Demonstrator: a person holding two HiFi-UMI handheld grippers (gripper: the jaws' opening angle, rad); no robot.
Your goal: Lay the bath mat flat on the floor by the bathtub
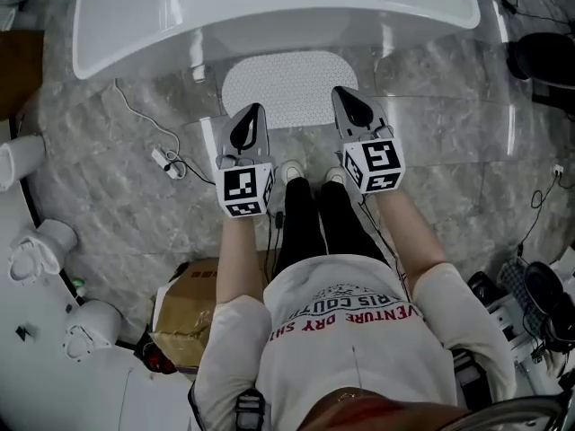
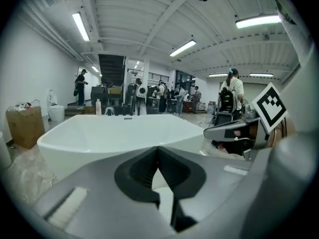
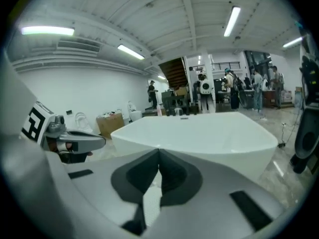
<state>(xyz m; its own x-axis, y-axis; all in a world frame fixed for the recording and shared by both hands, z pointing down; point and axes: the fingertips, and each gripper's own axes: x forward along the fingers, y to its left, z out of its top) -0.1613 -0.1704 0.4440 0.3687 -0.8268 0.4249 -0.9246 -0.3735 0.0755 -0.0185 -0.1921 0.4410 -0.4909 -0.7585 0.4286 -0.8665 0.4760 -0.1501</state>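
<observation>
The bath mat (image 1: pixel 283 83) lies flat on the marbled floor (image 1: pixel 108 187), its far edge close against the bathtub (image 1: pixel 269 16) and its near edge just ahead of the person's shoes (image 1: pixel 289 171). In the head view the left tongs (image 1: pixel 254 115) and right tongs (image 1: pixel 346 97) show over the mat's near corners, each closed tight on nothing. Bare floor opens on both sides. A cable (image 1: pixel 162 158) trails at left, and a cardboard box (image 1: pixel 184 317) sits behind. The shirt (image 1: pixel 350 330) print partly reads "VENTURE DRY".

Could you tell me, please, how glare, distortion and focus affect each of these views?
Head view: even light, sharp, with glare streaks on the bathtub rim. Left gripper view: strong fisheye bending, dark corners, ceiling light strips blown out, near jaws soft. Right gripper view: same bending and dark corners, jaws soft, bathtub crisp.
</observation>
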